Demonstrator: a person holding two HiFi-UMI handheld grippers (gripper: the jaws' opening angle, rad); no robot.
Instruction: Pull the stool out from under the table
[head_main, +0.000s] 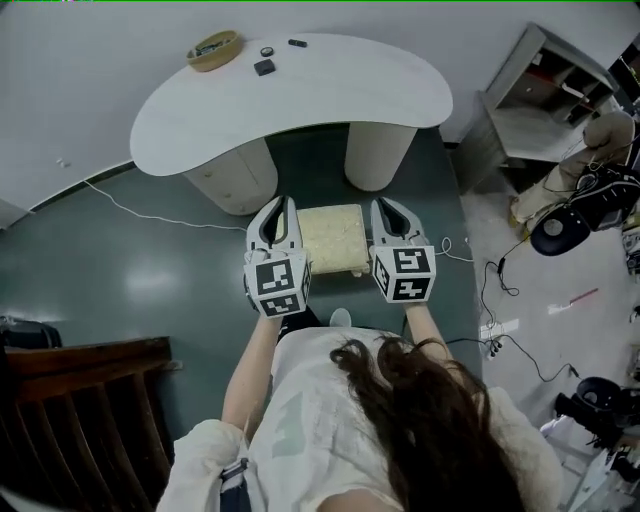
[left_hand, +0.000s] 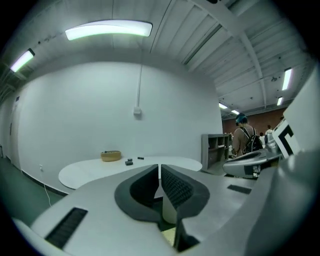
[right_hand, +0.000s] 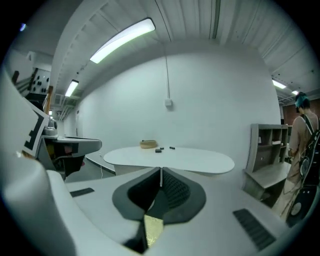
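Note:
The stool (head_main: 332, 238), a square cream cushioned seat, stands on the dark floor just in front of the white curved table (head_main: 300, 90), its far edge near the table's two pedestals. My left gripper (head_main: 283, 203) hovers along the stool's left side and my right gripper (head_main: 385, 205) along its right side, both above seat level. In the left gripper view the left gripper (left_hand: 160, 172) is shut with nothing between its pads. The right gripper (right_hand: 160, 175) is likewise shut and empty. A sliver of the cream seat (right_hand: 152, 230) shows below the jaws.
A woven basket (head_main: 213, 50) and small black items (head_main: 264, 67) lie on the tabletop. A grey shelf unit (head_main: 530, 110) and cables with a power strip (head_main: 500, 330) are at the right. A dark wooden chair (head_main: 80, 400) stands at the lower left. A person (left_hand: 245, 137) is far off.

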